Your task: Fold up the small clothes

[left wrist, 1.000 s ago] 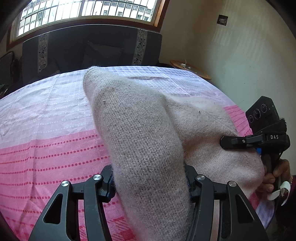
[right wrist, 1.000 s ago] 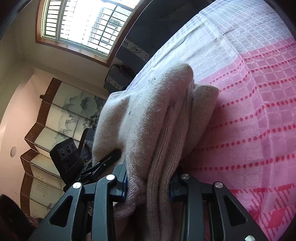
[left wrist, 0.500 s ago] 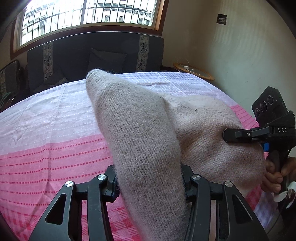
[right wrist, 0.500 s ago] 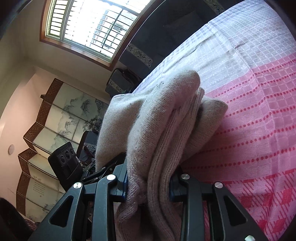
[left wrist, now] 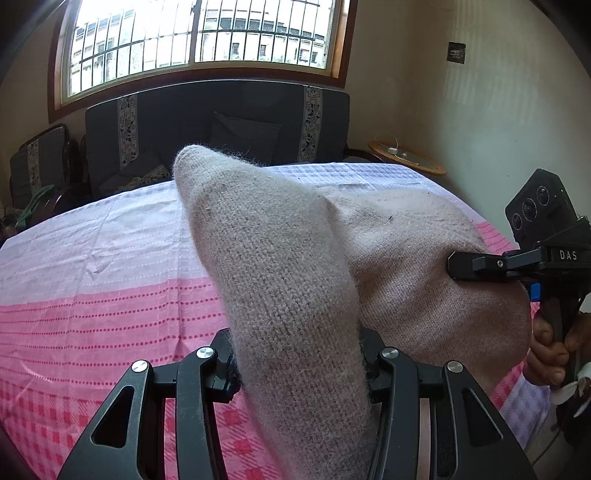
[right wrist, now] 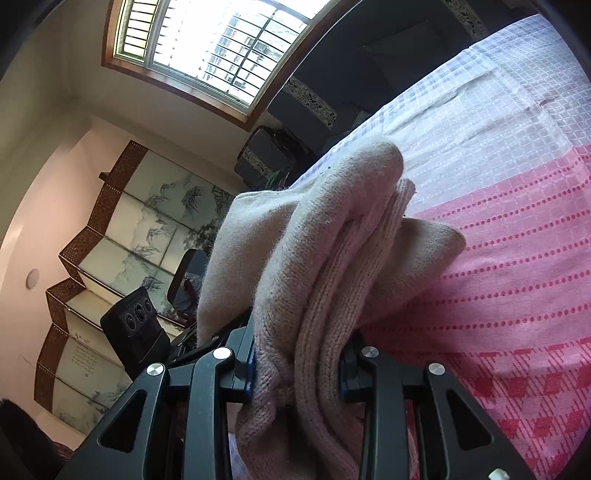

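A beige knitted garment (left wrist: 280, 266) is held up over the pink and white checked cloth (left wrist: 92, 295) on the table. My left gripper (left wrist: 299, 365) is shut on one bunched end of it. My right gripper (right wrist: 297, 373) is shut on several folded layers of the same garment (right wrist: 332, 240). The right gripper also shows at the right of the left wrist view (left wrist: 491, 264), pinching the garment's other end. The left gripper's body shows at the lower left of the right wrist view (right wrist: 136, 332). The fingertips of both are hidden in the knit.
A dark sofa (left wrist: 221, 122) stands beyond the table under a barred window (left wrist: 199, 33). A round wooden side table (left wrist: 406, 158) sits at the back right. A folding painted screen (right wrist: 122, 229) stands by the wall. The table's right edge (left wrist: 517, 398) is near the person's hand.
Both grippers have lifted the garment higher off the cloth, and the views tilt up to show more of the sofa and window. Both grips are unchanged.
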Demonstrator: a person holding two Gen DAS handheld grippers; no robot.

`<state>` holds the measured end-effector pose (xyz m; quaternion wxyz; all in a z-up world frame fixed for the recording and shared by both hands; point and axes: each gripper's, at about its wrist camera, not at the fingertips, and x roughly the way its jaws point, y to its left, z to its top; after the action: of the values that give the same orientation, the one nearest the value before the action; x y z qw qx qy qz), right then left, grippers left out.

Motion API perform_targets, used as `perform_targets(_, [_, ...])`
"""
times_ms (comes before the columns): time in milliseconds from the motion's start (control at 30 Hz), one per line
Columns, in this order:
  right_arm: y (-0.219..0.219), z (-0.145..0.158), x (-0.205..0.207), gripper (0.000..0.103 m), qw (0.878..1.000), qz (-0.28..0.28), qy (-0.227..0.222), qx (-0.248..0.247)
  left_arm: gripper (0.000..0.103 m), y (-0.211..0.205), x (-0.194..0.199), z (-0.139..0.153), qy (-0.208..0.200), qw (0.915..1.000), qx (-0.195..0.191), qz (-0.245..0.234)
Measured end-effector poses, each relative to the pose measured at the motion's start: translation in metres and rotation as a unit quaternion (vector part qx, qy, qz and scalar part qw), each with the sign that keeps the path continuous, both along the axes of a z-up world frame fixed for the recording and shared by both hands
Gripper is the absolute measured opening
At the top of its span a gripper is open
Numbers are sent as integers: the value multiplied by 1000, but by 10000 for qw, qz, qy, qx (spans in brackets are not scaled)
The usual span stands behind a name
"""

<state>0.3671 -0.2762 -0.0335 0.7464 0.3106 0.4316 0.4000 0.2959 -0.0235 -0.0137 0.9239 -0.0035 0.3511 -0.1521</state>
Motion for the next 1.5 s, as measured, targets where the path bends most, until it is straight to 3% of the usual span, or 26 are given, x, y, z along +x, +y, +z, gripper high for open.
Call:
perform_targets(400, [35,13,-16,29,9994,290,-144,100,47,39,-32,17,-139,9996,63,250])
perform_targets(933, [55,25,-53,29,9986,463,-229,117,47,59,-83,29,-189,9991,141,342])
perform_targets(1500, [66,-8,-104,29,9989,449,97,95,47,67,-137,-13,136,9994,173,275])
